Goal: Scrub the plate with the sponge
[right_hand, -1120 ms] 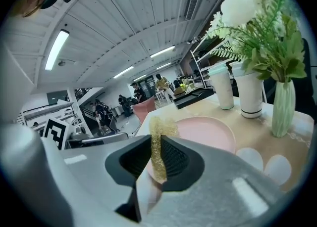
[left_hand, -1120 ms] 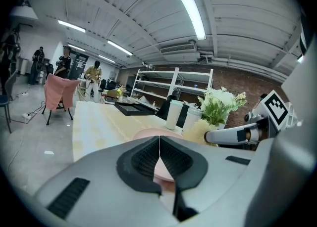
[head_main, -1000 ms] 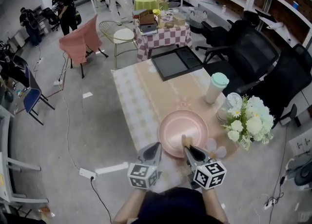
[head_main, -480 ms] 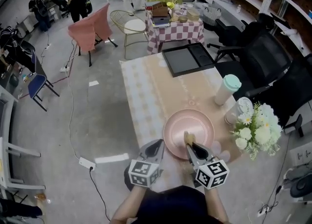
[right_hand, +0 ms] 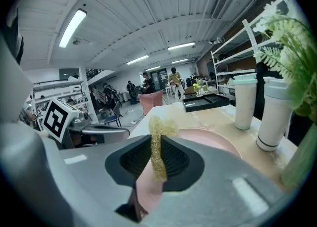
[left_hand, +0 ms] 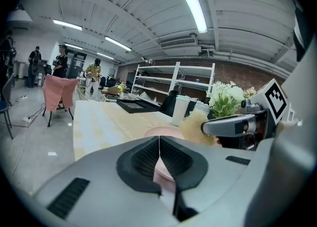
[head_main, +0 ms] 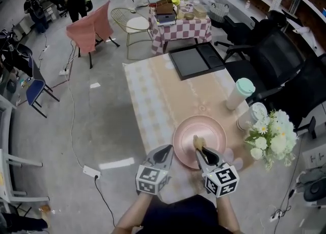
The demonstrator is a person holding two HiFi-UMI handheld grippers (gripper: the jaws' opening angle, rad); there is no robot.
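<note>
Table (head_main: 163, 95), sponge (head_main: 197, 140) in right tool (head_main: 200, 150), over plate (head_main: 206, 126)

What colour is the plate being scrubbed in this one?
Pink, plain with no pattern. The plate shows best in the head view.

Blocked from 1 to 4 o'clock of the plate (head_main: 204, 128) by a green-lidded tumbler (head_main: 239, 94), a white cup (head_main: 253, 115) and a bunch of flowers (head_main: 272, 138), all near its rim. Open over the bare worktop (head_main: 153, 100) from 9 to 12 o'clock, up to the black tray (head_main: 196, 60) at the far end.
</note>
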